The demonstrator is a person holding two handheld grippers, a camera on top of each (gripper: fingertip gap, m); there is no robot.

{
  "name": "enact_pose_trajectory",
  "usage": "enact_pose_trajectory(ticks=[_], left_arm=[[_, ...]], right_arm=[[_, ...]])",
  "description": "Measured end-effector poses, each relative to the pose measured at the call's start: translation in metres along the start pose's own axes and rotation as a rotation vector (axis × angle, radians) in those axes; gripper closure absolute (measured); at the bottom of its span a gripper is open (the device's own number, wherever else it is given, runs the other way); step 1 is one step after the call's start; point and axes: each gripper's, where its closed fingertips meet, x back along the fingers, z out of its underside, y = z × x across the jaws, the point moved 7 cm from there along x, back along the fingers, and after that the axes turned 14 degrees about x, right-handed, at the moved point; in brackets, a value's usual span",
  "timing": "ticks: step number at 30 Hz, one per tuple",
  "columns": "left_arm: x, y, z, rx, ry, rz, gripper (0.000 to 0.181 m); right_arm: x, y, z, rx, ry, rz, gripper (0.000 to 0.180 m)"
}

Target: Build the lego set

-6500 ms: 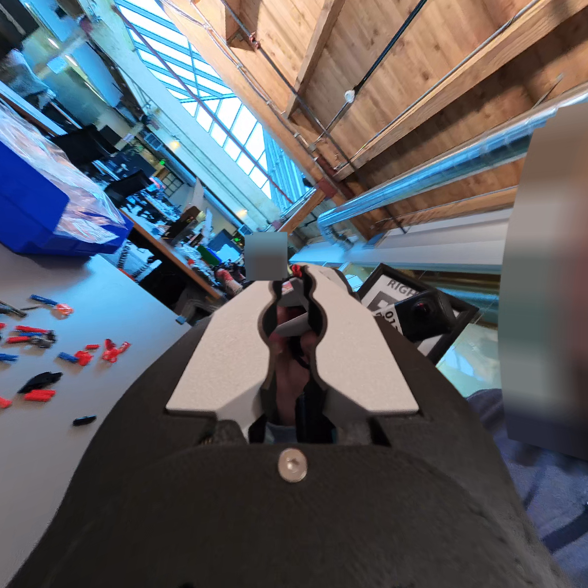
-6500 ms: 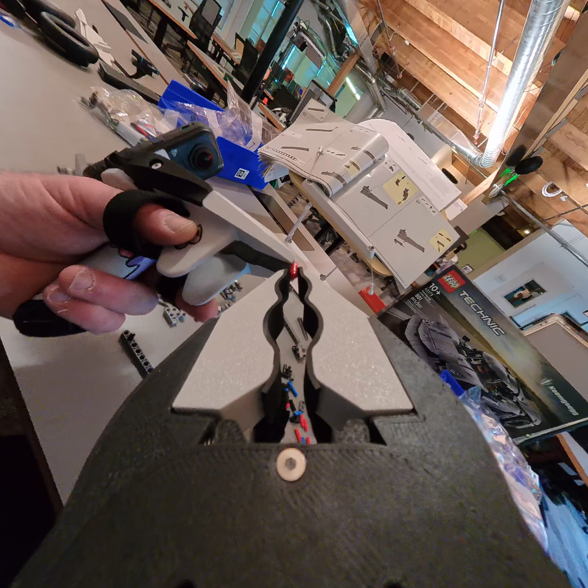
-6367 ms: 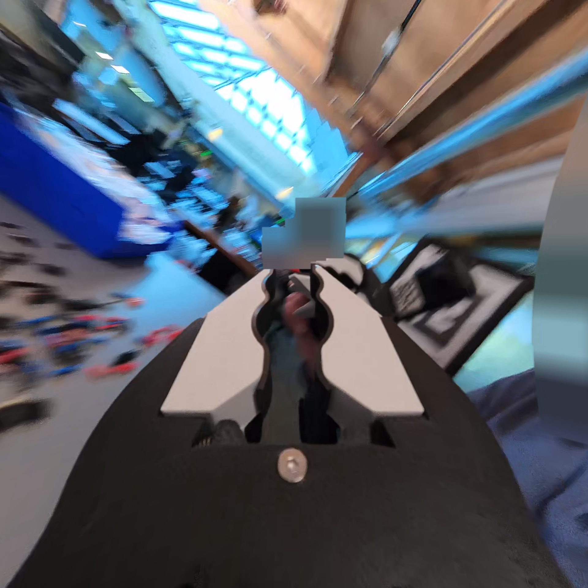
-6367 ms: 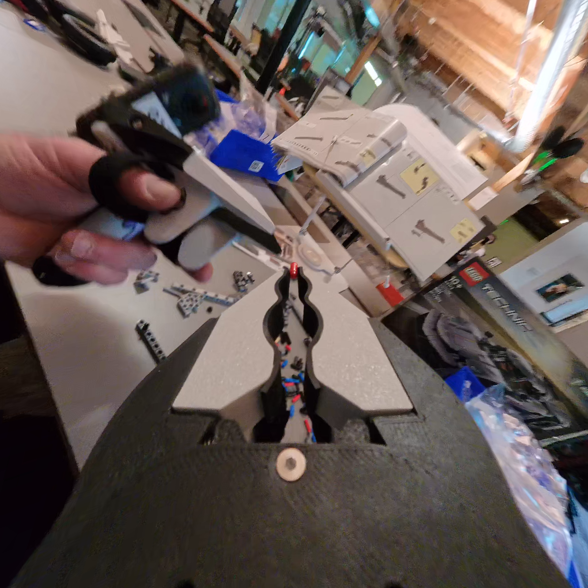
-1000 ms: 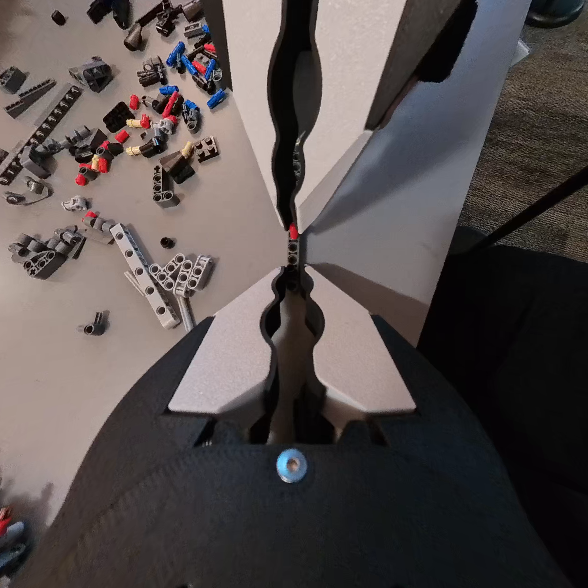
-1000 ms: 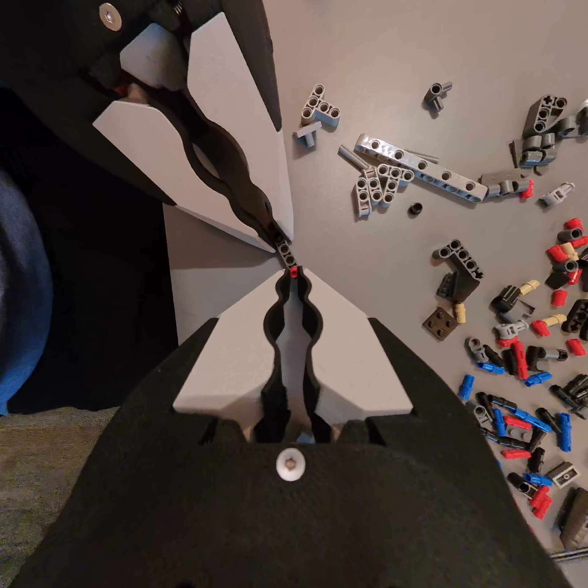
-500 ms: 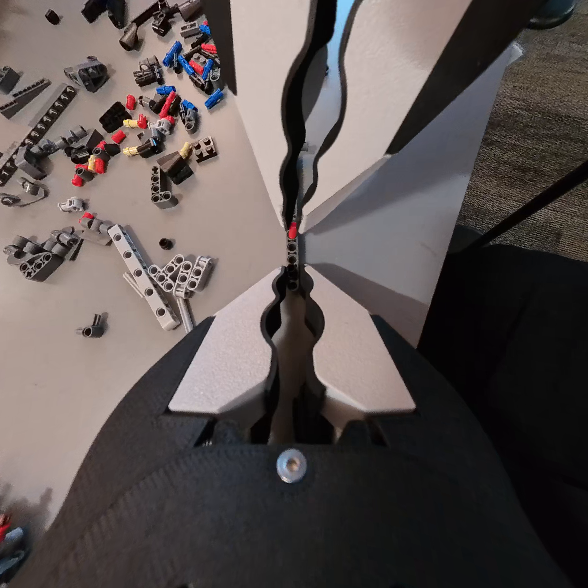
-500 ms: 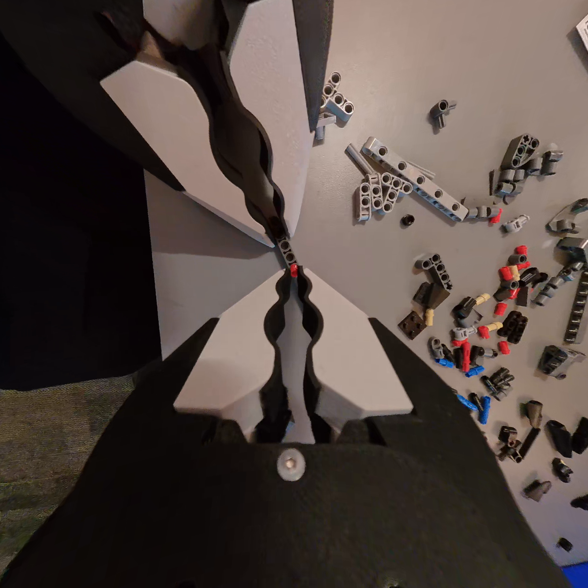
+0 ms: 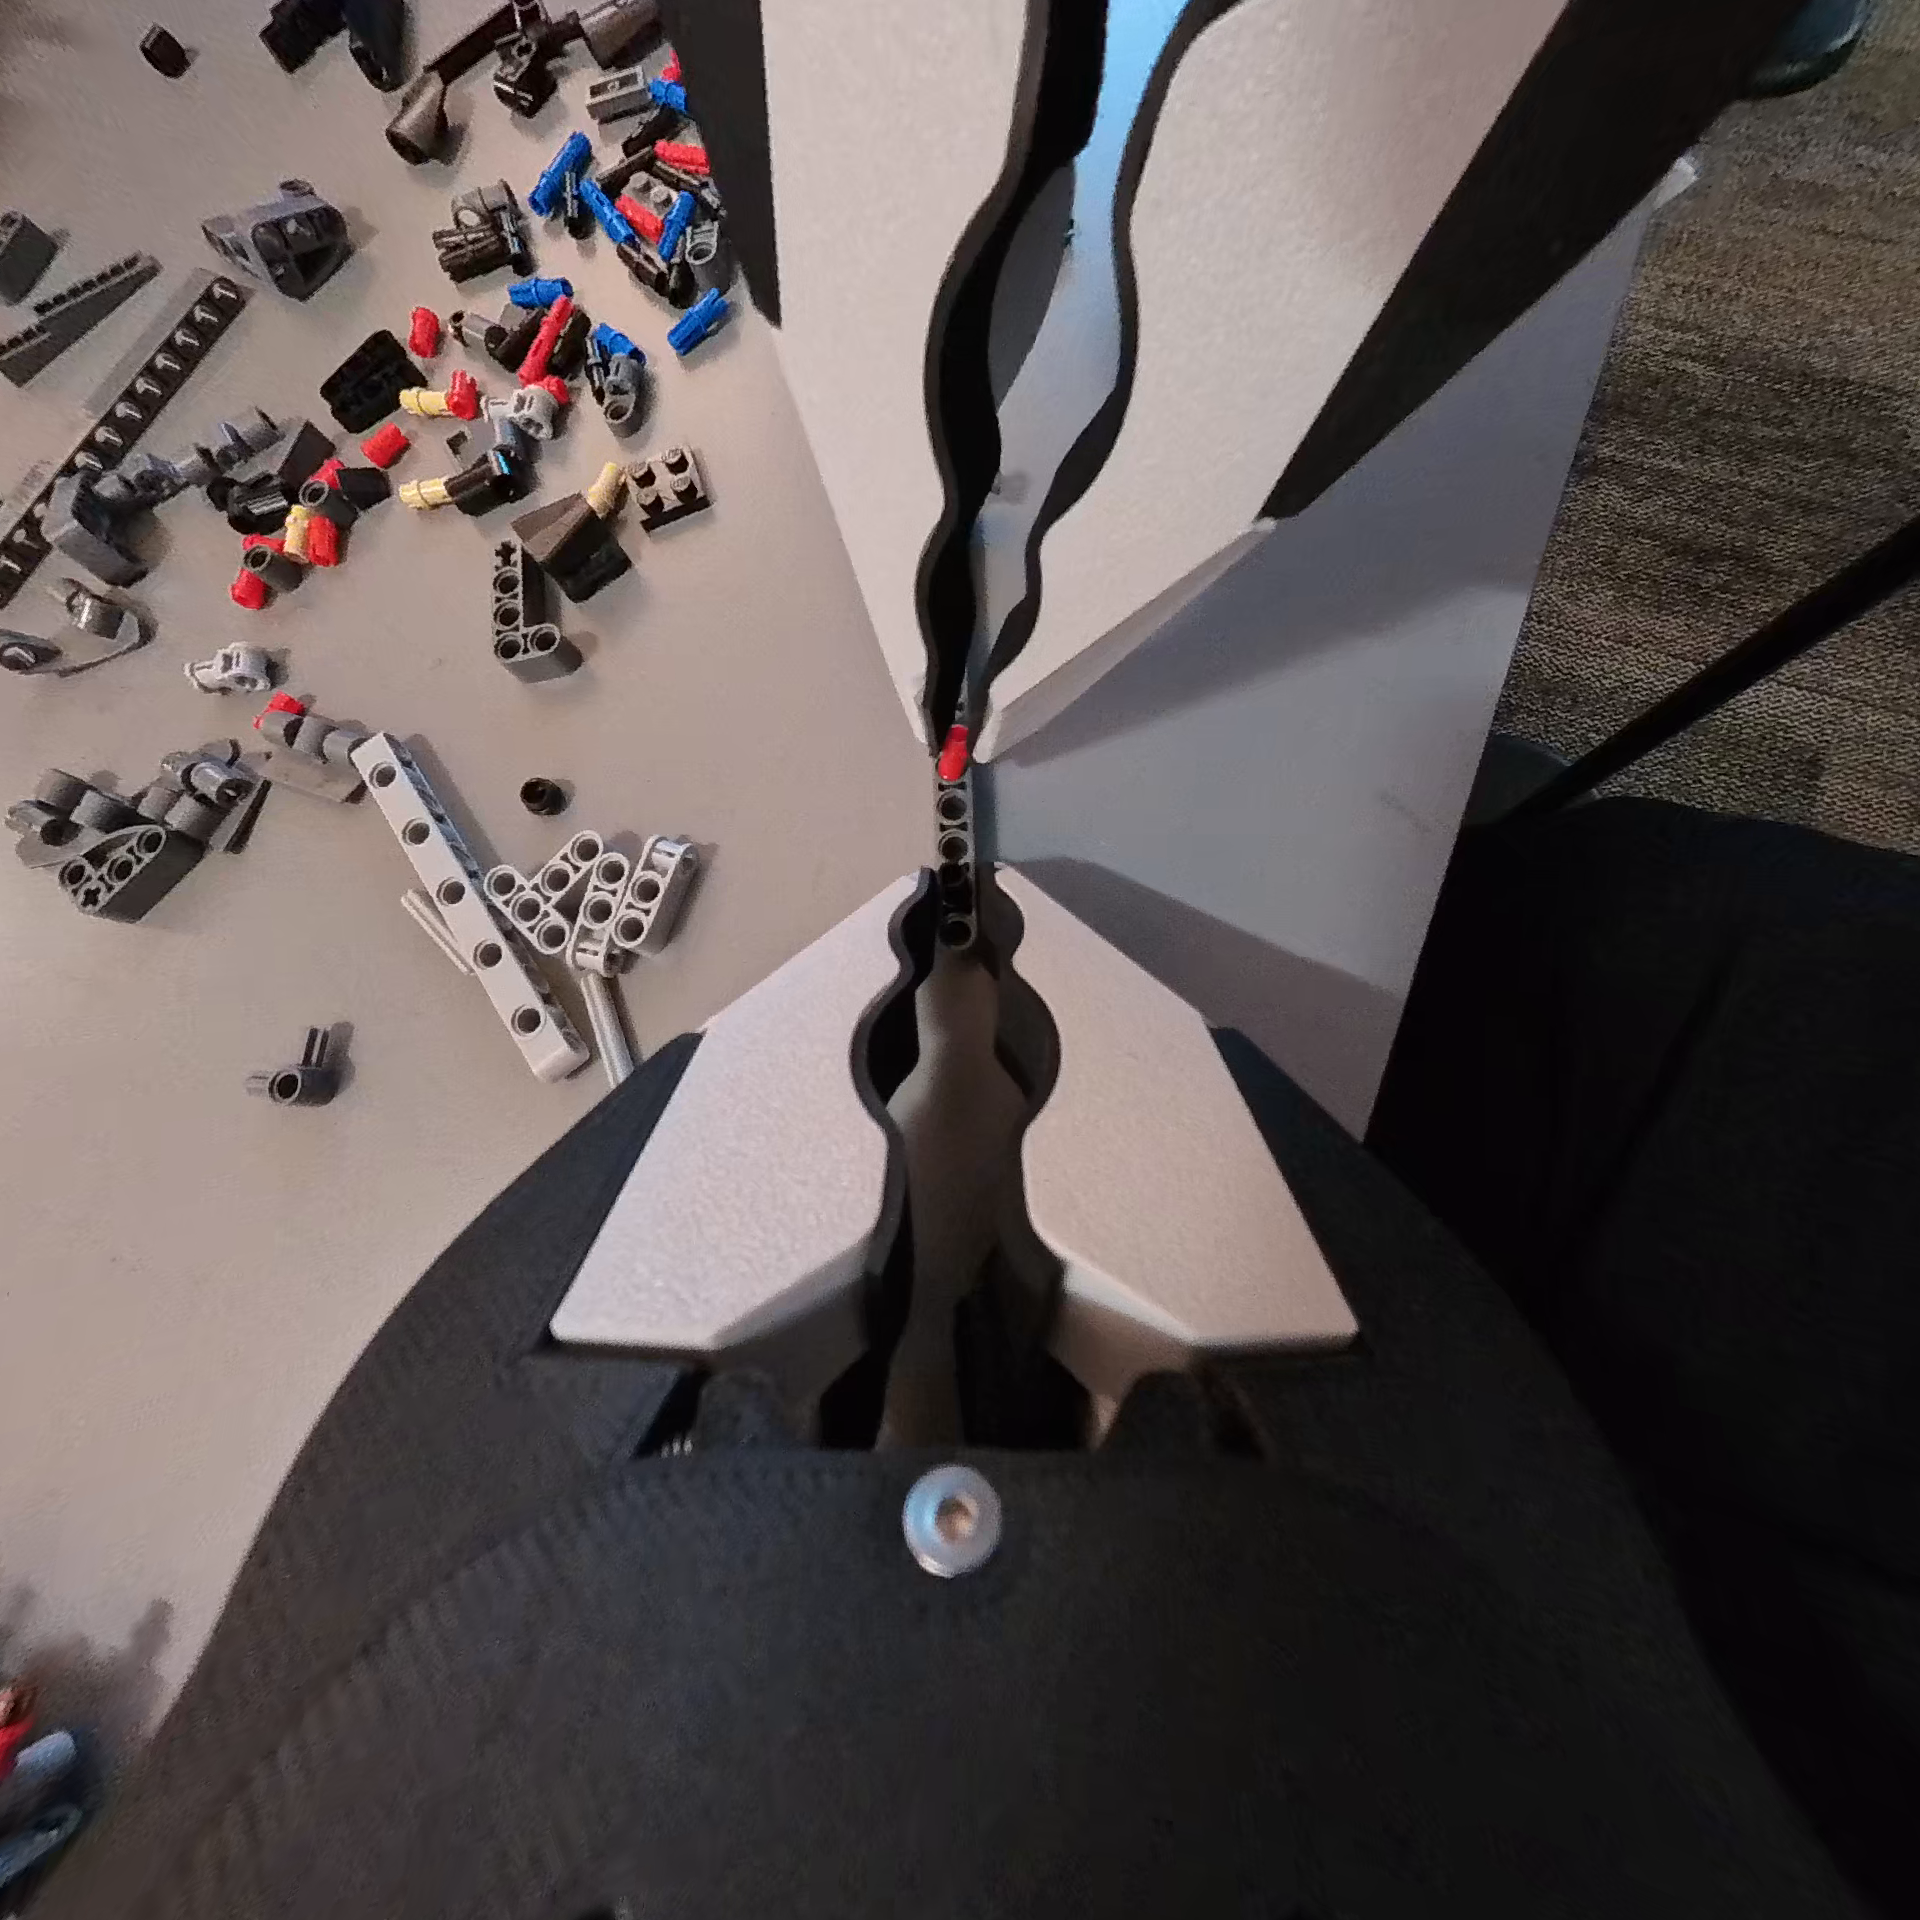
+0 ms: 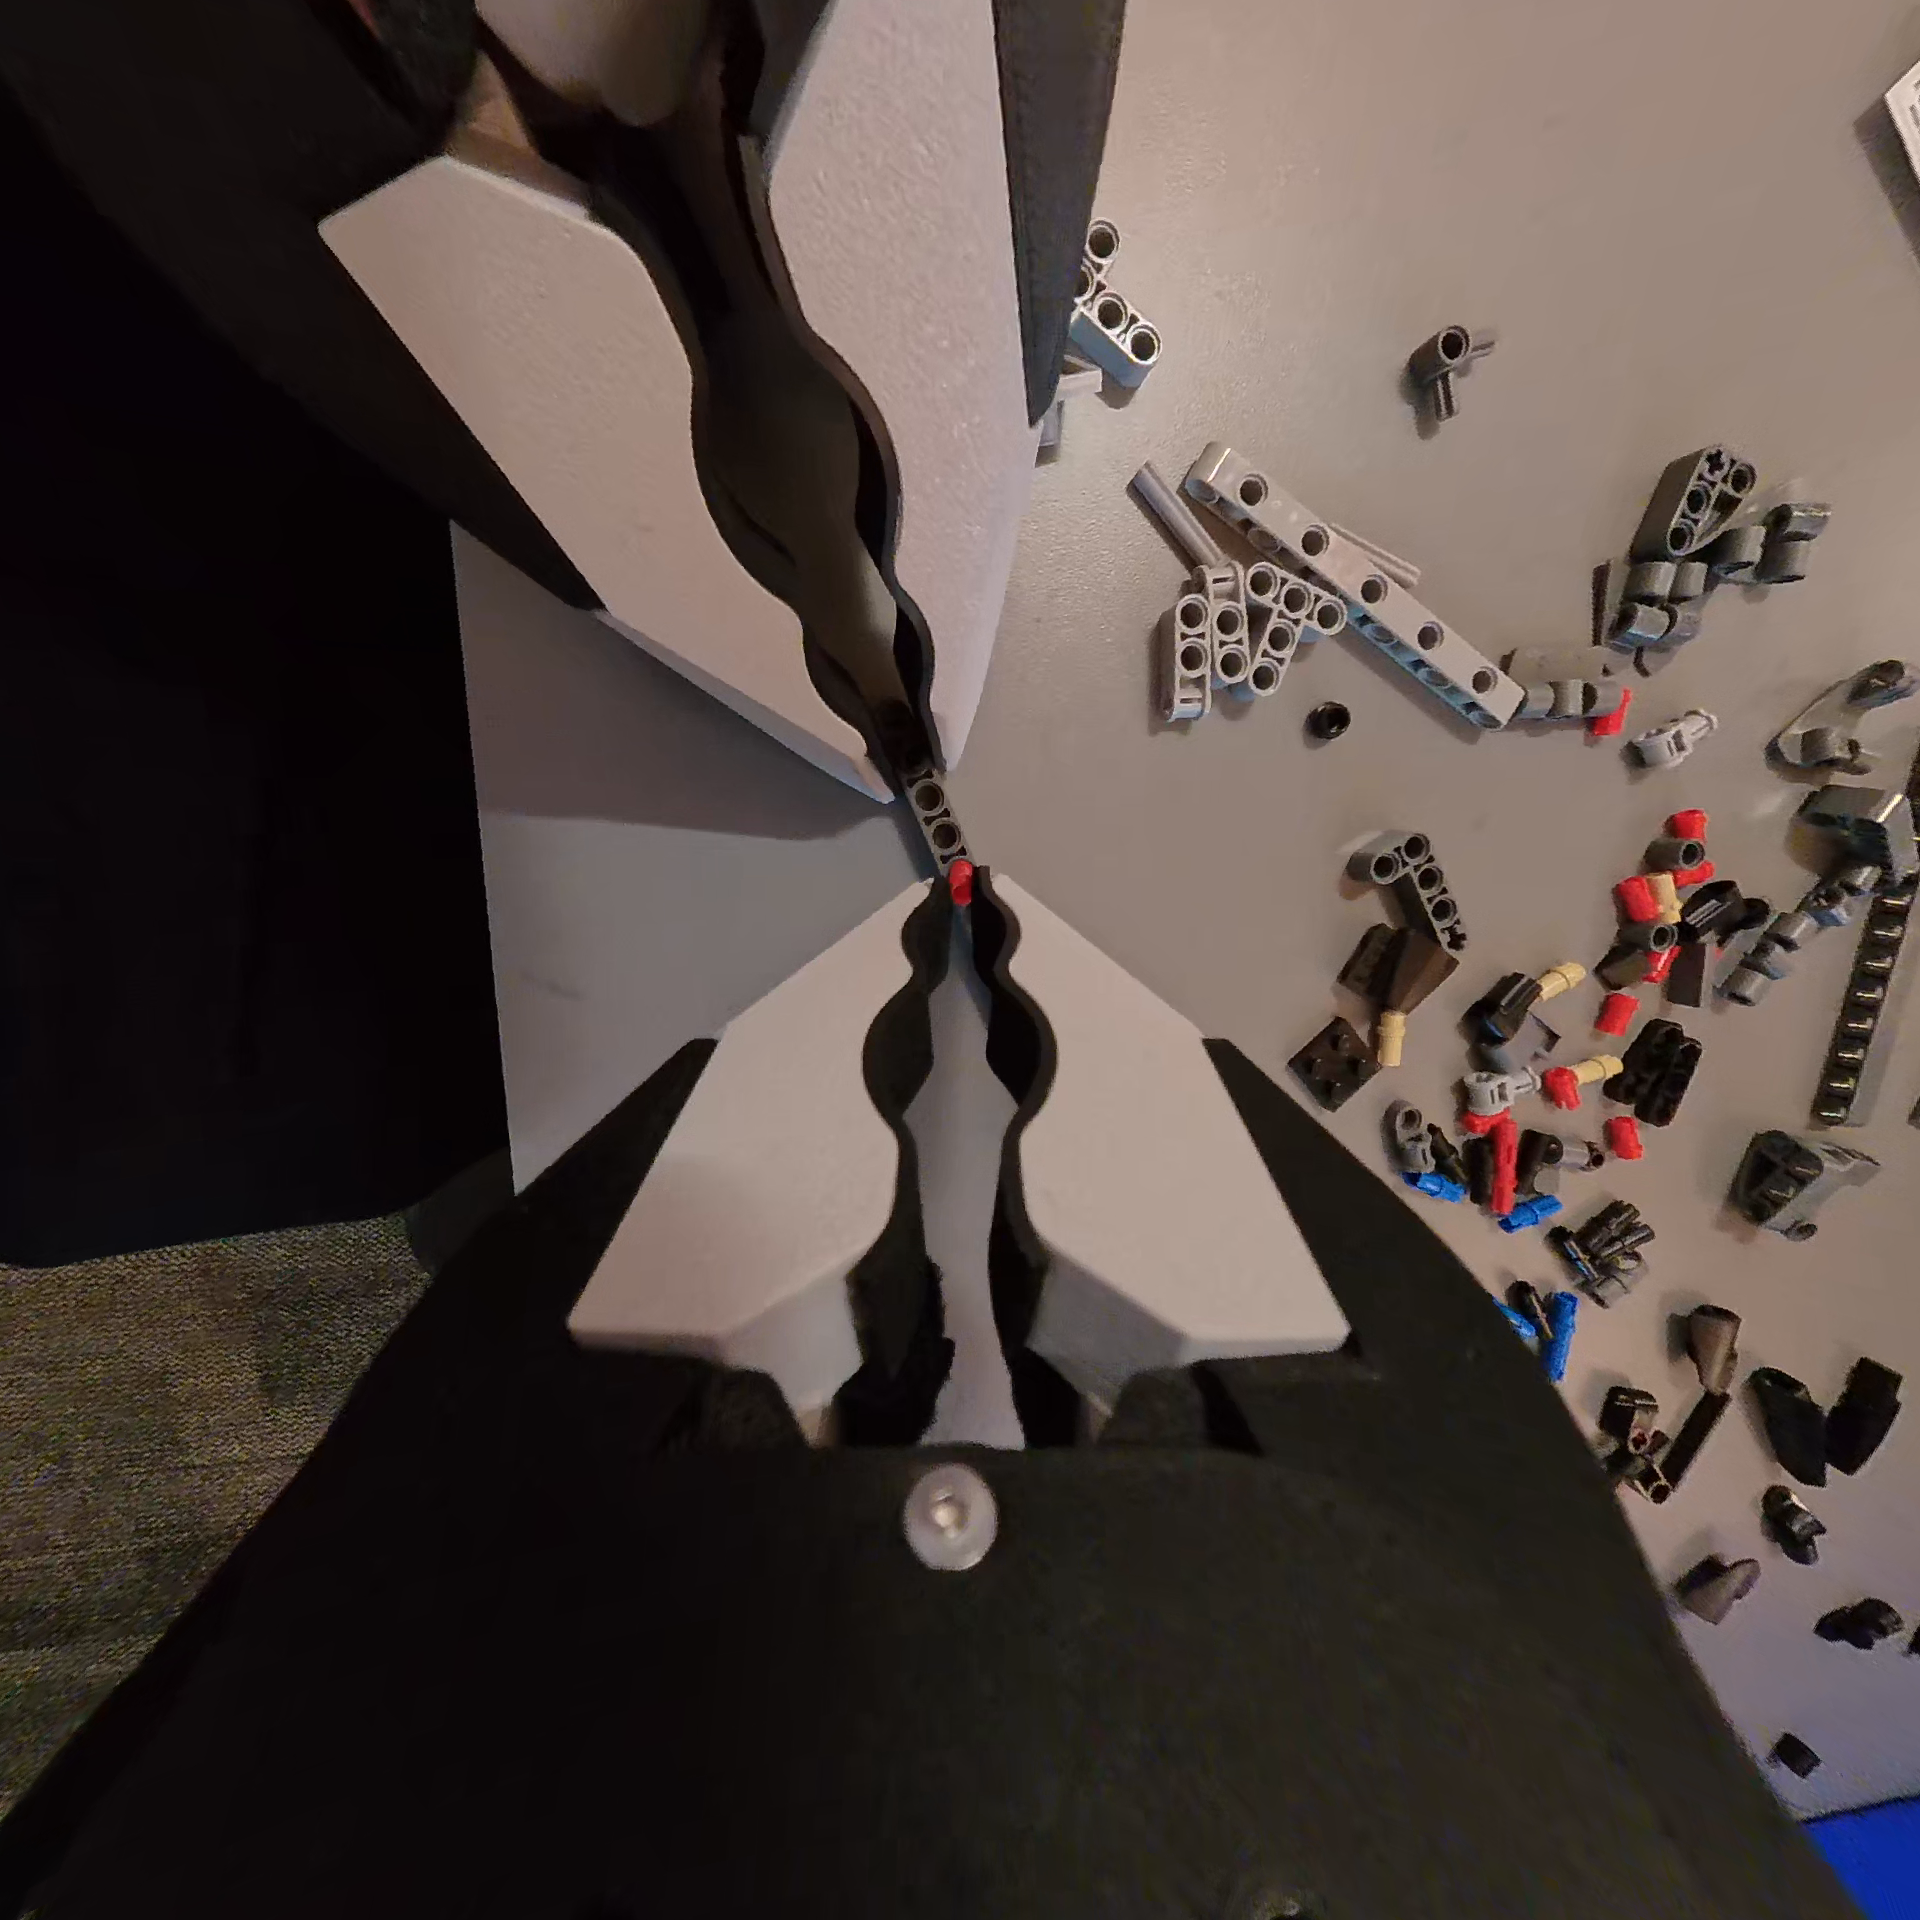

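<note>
My left gripper (image 9: pixel 956 883) is shut on a short dark grey beam with holes (image 9: pixel 954 847) and holds it above the grey table's edge. My right gripper (image 10: pixel 961 883) faces it tip to tip and is shut on a small red pin (image 10: pixel 959 881). The pin (image 9: pixel 951 753) sits against the beam's free end (image 10: pixel 930 821). The right gripper also shows at the top of the left wrist view (image 9: pixel 961 722), and the left gripper at the top of the right wrist view (image 10: pixel 909 764). How deep the pin sits in the beam is hidden.
Loose pieces lie on the grey table (image 9: pixel 208 1195): a long light grey beam (image 9: pixel 457 894) (image 10: pixel 1351 592), small light grey beams (image 9: pixel 592 899), and a spread of red, blue and black pins (image 9: pixel 582 229) (image 10: pixel 1538 1143). Carpet (image 9: pixel 1714 416) and dark clothing (image 9: pixel 1662 1143) lie past the table edge.
Seconds ago both grippers pointed up into the room; now they point down over the table. In the last second the right gripper has tilted, with the pin staying at the beam's end.
</note>
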Motion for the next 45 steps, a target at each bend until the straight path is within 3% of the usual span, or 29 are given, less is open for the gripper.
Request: enact_pose_trajectory(ticks=[18, 31, 40, 45], left_arm=[[0.000, 0.000, 0.000, -0.002, 0.000, -0.003, 0.175], [0.000, 0.000, 0.000, 0.001, 0.001, -0.002, 0.175], [0.000, 0.002, 0.000, 0.003, 0.000, -0.005, 0.175], [0.000, 0.002, 0.000, 0.008, 0.001, 0.000, 0.175]], right_arm=[[-0.002, 0.000, -0.006, -0.029, 0.031, 0.002, 0.180], [-0.006, -0.011, -0.007, -0.156, 0.043, -0.162, 0.179], [0.002, -0.019, -0.001, -0.284, -0.105, -0.144, 0.171], [0.008, -0.022, -0.001, -0.264, -0.106, -0.148, 0.177]])
